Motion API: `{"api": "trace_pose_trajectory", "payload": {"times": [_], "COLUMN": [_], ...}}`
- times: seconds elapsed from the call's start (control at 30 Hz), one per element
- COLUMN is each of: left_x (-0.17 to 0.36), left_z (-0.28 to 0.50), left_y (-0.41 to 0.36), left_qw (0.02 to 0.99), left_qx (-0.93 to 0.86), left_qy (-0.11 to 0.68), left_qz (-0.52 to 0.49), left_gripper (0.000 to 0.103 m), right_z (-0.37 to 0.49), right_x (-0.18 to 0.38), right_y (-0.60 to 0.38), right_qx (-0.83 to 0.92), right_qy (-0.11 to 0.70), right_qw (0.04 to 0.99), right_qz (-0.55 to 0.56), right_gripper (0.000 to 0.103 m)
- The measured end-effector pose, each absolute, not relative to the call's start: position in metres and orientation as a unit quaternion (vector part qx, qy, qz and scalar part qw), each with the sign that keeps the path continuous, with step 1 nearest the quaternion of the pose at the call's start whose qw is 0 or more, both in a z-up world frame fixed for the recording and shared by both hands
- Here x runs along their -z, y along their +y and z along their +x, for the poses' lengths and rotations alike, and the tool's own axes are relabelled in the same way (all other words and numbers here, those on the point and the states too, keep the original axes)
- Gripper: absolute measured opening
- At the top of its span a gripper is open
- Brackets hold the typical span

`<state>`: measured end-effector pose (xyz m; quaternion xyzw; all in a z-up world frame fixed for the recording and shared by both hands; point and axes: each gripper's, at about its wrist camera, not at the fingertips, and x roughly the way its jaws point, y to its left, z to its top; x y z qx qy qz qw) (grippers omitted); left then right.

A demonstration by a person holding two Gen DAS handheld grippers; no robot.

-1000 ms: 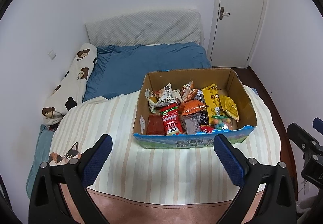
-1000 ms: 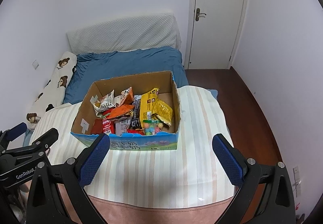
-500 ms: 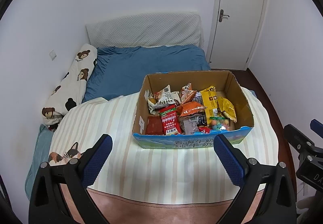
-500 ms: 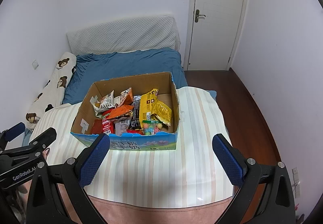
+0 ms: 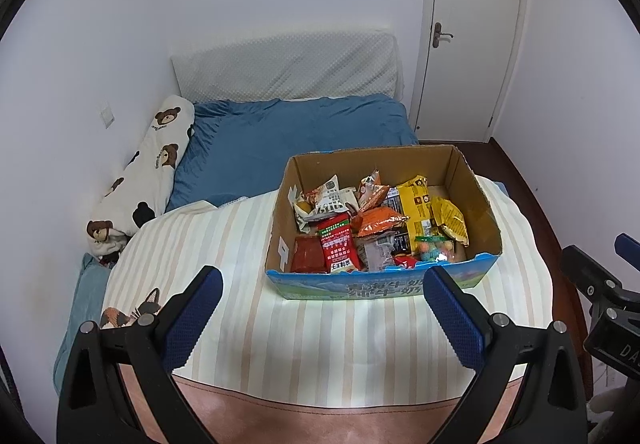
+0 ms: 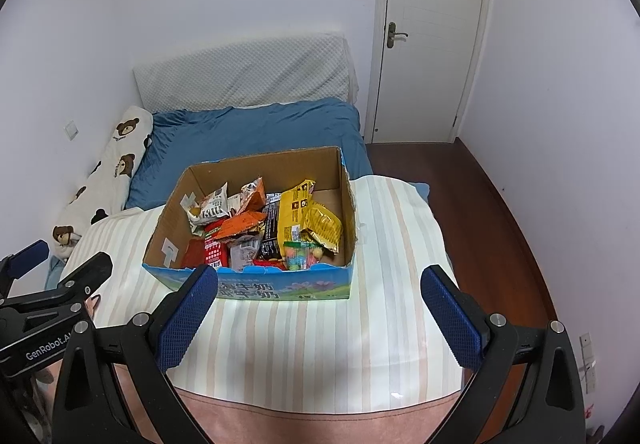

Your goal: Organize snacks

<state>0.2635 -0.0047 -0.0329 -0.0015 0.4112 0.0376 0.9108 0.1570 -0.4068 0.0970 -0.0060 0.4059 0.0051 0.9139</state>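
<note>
Left gripper (image 5: 322, 302) wide; right gripper (image 6: 318, 300) wide

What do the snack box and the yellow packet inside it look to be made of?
The box looks like corrugated cardboard: matte brown inner walls, ragged cut rim, glossy blue printed outside. The yellow packet looks like thin plastic or foil film: it crinkles and catches glare, though which one the views leave open.

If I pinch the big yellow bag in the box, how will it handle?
The yellow bag looks creased and puffy, so it is probably light and will likely crumple and sag rather than stay stiff. Its glossy film may slip between the pads. It overlaps neighbouring packets in the box, so lifting it might drag them.
</note>
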Motion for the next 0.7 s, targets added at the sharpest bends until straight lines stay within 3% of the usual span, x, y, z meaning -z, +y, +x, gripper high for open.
{"api": "trace_pose_trajectory", "payload": {"times": [0.7], "left_x": [0.0298], "left_z": [0.2611], "left_y": [-0.0066], "left_qw": [0.913], "left_qx": [-0.036], "left_qy": [0.405], "left_qz": [0.006], "left_gripper": [0.103], "right_z": [0.1514], "right_x": [-0.0977], "right_y": [-0.4089], "right_qx": [-0.006], "right_qy": [0.407], "right_qw": [0.913], "right_qz": [0.001], "right_gripper": [0.103]}}
